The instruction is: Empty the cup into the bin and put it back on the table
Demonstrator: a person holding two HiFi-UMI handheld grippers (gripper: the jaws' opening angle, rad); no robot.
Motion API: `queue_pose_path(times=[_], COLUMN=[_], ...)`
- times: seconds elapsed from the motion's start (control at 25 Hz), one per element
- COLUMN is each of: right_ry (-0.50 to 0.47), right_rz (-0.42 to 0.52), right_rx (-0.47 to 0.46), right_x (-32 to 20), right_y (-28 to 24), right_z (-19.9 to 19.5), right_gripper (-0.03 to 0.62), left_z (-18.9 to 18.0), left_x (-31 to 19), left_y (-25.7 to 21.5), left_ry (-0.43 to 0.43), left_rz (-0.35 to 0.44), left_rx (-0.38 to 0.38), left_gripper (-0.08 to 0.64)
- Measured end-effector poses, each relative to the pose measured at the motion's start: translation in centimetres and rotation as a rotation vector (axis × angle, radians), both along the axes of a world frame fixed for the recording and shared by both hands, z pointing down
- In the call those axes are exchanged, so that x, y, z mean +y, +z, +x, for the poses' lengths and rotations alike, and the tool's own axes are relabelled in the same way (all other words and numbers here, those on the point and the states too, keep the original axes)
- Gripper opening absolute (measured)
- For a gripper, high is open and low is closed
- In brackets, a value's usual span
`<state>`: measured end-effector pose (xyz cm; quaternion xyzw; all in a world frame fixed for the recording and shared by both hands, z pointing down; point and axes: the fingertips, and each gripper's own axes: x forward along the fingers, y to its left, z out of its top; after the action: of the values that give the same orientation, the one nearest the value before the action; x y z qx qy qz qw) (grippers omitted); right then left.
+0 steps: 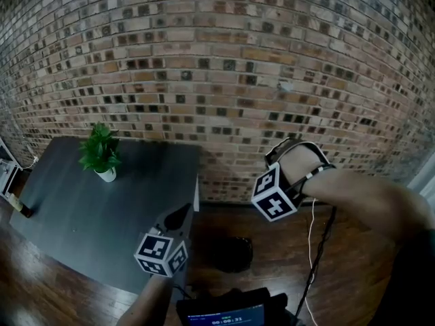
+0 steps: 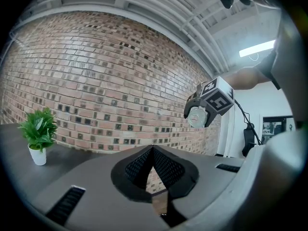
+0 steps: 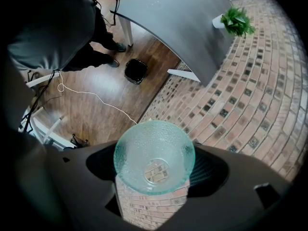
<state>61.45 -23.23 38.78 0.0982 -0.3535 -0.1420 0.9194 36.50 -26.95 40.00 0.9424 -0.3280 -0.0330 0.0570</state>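
The right claw pinches the cup by its sides, jaws spread wide around it. It holds the cup up in the air beside the wall, angled downward. The left claw is pressed together on nothing, level, near the worktop's edge.

The bin stands on the floor, well below the cup and off to one side, near the worktop's corner. Bricks read straight through the cup's base and nothing shows inside, so it looks empty, though small contents could escape the eye.

If a tip is due, the cup should probably come down over the bin's mouth first, since from up here anything would likely scatter on the boards. A slow roll of the wrist would then do it. To set it down, go base-first onto a bare part of the worktop, well apart from the plant. The jaws should spread only once the base sits flat.

The cup is pale green glass, pebbled all over, flaring like a small bowl from a narrow round base. It is likely hard, slick and brittle, so the grip should be firm without crushing. The bin is small, dark and round-mouthed. The worktop is matte dark grey and smooth, the floor glossy dark planks, the wall rough brick. The plant is leafy, in a small white pot.
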Motion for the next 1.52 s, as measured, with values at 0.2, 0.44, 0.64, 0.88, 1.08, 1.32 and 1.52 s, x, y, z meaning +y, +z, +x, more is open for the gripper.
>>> queue_pose_path(times=[0.2, 0.44, 0.64, 0.88, 1.08, 1.32, 1.52], right_ry=[0.0, 0.048, 0.123, 0.174, 0.183, 0.215, 0.254], right_rz=[-0.005, 0.017, 0.038, 0.057, 0.074, 0.081, 0.067], right_rx=[-0.036, -0.195, -0.384, -0.541, -0.625, -0.755, -0.873], right_x=[0.3, 0.6, 0.7, 0.8, 0.6, 0.4, 0.9], right_y=[0.3, 1.1, 1.6, 2.0, 2.5, 2.9, 3.6], right_z=[-0.6, -1.3, -1.7, -1.7, -1.5, -1.6, -2.1], right_gripper=[0.402, 0.402, 0.402, 0.402, 0.402, 0.402, 0.402], left_z=[0.2, 0.5, 0.8, 1.1, 1.2, 1.3, 1.4], left_x=[0.1, 0.1, 0.3, 0.2, 0.1, -0.2, -0.3], left_y=[0.1, 0.3, 0.4, 0.6, 0.9, 0.7, 0.6], left_ry=[0.005, 0.011, 0.02, 0.021, 0.02, 0.014, 0.012], left_rz=[-0.001, -0.004, -0.006, -0.01, -0.009, -0.006, -0.004], left_rx=[-0.003, -0.019, -0.034, -0.044, -0.055, -0.06, -0.066], left_gripper=[-0.005, -0.005, -0.005, -0.005, -0.005, -0.005, -0.005])
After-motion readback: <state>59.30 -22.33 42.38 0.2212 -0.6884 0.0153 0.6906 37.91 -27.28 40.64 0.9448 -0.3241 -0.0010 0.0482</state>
